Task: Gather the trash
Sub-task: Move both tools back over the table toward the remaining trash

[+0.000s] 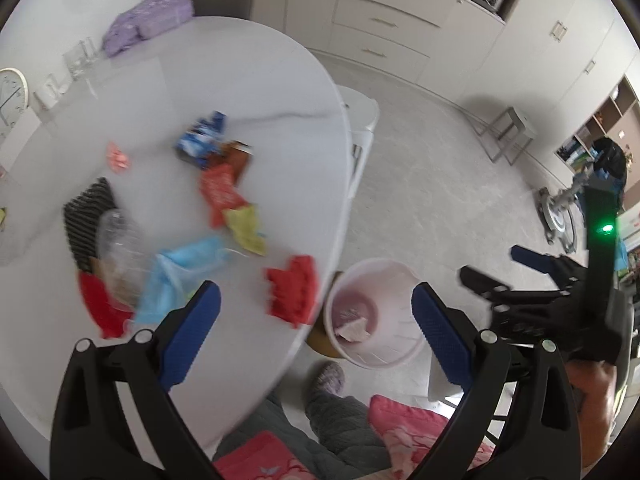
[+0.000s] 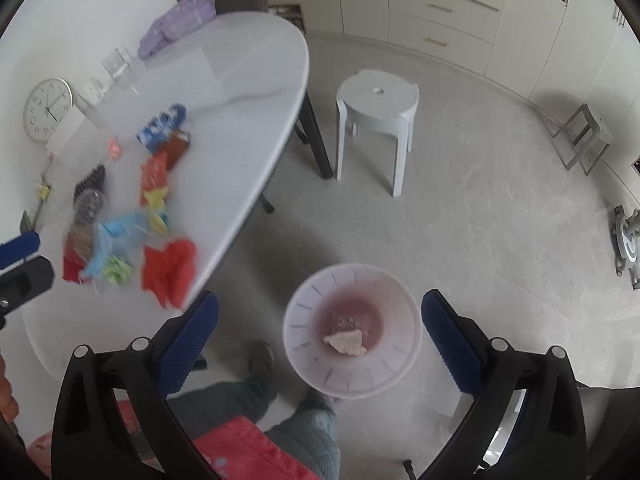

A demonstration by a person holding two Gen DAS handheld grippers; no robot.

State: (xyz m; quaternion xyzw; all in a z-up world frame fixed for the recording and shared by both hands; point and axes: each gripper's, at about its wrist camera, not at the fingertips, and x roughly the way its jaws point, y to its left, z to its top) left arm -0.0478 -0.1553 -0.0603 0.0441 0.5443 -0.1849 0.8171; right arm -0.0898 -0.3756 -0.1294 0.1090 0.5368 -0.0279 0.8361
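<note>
My left gripper (image 1: 316, 332) stands wide open, nothing between its pads. My right gripper (image 2: 320, 344) is likewise spread wide and empty, directly above the pink wastebasket (image 2: 352, 330) on the floor. One crumpled pale scrap (image 2: 346, 342) lies at its bottom. Remaining trash sits on the white table (image 1: 248, 80) at ten o'clock: red wrapper (image 1: 294, 294), light blue bag (image 1: 180, 276), yellow wrapper (image 1: 246, 228), blue packet (image 1: 202, 136). Motion blur obscures finer detail.

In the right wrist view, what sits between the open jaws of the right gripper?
The pink waste bin on the floor, with a crumpled pale scrap lying inside it. The right gripper holds nothing.
</note>
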